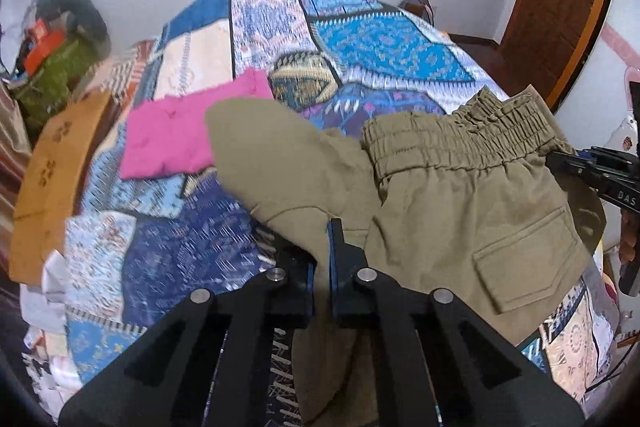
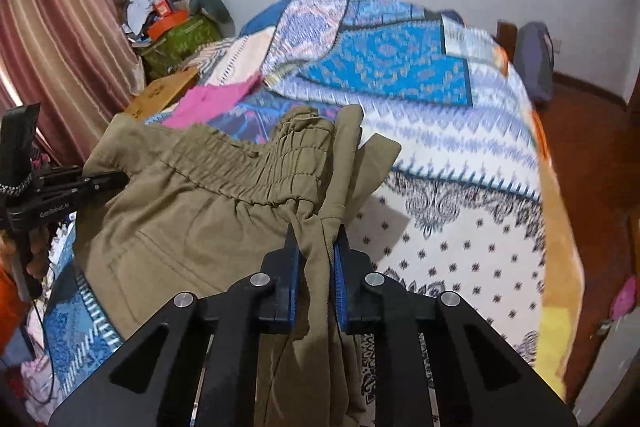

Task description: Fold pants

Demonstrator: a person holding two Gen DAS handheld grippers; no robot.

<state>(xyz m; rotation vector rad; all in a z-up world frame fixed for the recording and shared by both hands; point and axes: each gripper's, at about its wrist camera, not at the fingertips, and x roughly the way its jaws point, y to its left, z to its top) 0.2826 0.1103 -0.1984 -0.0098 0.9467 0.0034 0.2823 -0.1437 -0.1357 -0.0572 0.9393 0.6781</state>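
Khaki pants [image 1: 460, 211] with an elastic waistband [image 1: 460, 143] and a flap back pocket hang lifted over the patterned bed. In the left wrist view my left gripper [image 1: 322, 247] is shut on one edge of the khaki cloth, which drapes down between its fingers. The right gripper [image 1: 560, 159] pinches the far waistband corner at the right edge. In the right wrist view my right gripper [image 2: 316, 233] is shut on a bunched fold of the pants [image 2: 192, 219] just below the waistband. The left gripper [image 2: 116, 179] holds the opposite side.
A pink garment [image 1: 176, 143] lies on the blue patterned bedspread [image 1: 380, 43] beyond the pants. A tan cardboard box [image 1: 52, 167] and a green bag pile [image 1: 56, 75] stand left of the bed. A curtain [image 2: 60, 47] hangs at the left, and a wooden door [image 1: 568, 7] stands at the right.
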